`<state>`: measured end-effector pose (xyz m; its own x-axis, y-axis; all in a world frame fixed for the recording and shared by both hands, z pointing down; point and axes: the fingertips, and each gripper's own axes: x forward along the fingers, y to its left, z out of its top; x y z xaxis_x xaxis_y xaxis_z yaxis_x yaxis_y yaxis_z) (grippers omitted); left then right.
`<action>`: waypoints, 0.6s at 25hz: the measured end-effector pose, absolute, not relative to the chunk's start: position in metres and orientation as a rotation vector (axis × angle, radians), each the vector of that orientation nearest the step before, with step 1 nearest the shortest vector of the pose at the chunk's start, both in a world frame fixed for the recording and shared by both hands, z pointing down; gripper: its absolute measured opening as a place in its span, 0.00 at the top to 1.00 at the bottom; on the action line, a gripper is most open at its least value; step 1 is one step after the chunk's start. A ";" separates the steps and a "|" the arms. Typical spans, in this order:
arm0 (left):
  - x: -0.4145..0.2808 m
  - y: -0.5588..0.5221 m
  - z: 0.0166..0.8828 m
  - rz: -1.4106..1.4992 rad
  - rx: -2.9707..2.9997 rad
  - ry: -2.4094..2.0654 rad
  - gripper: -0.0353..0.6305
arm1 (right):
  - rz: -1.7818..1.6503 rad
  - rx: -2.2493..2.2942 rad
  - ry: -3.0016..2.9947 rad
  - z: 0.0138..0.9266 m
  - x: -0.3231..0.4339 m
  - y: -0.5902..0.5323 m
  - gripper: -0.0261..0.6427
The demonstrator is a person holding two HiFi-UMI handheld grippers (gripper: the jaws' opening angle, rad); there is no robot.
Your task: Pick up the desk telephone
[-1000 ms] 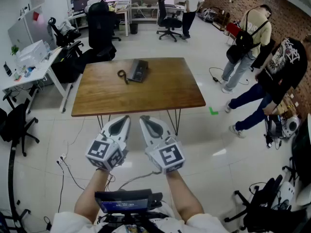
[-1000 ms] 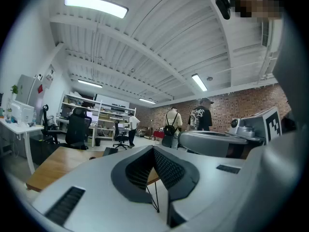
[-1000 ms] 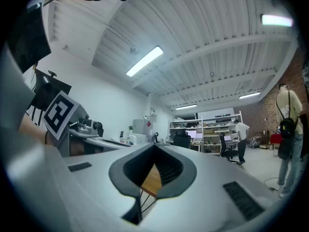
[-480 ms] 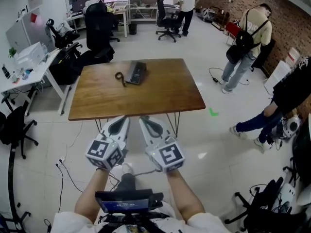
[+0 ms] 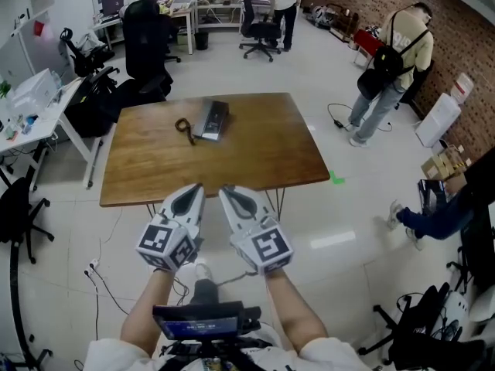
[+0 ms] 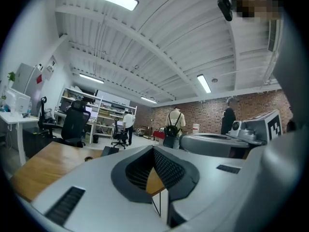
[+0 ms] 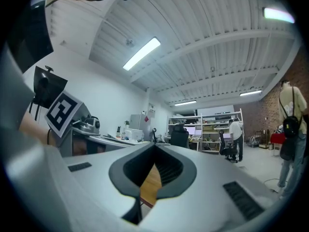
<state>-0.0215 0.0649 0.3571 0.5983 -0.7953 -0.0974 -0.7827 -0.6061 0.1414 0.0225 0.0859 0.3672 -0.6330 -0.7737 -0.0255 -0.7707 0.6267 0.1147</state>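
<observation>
Desk telephone [image 5: 214,120] lies well beyond the left gripper [image 5: 196,187] and right gripper [image 5: 225,190], both clenched empty. The looped cord [image 5: 184,127] beside it could snag a lift.

A wooden table [image 5: 255,149] stands on a pale tiled floor, with a black chair [image 5: 147,49] beyond its far left corner and a white desk [image 5: 31,118] to its left. A person with a backpack [image 5: 394,60] stands near the brick wall [image 5: 456,29], and a green mark [image 5: 339,178] lies on the floor just beside the table's right corner.
</observation>
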 end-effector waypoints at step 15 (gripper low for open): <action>-0.050 -0.066 0.377 -0.175 2.743 -1.260 0.96 | -0.022 1.389 -2.804 0.380 -0.015 -0.046 0.92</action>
<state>-0.0498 -0.0664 0.3772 0.6474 -0.7601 -0.0558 -0.7465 -0.6472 0.1546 -0.0153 -0.0460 0.3796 -0.6062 -0.7953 0.0047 -0.7951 0.6061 0.0183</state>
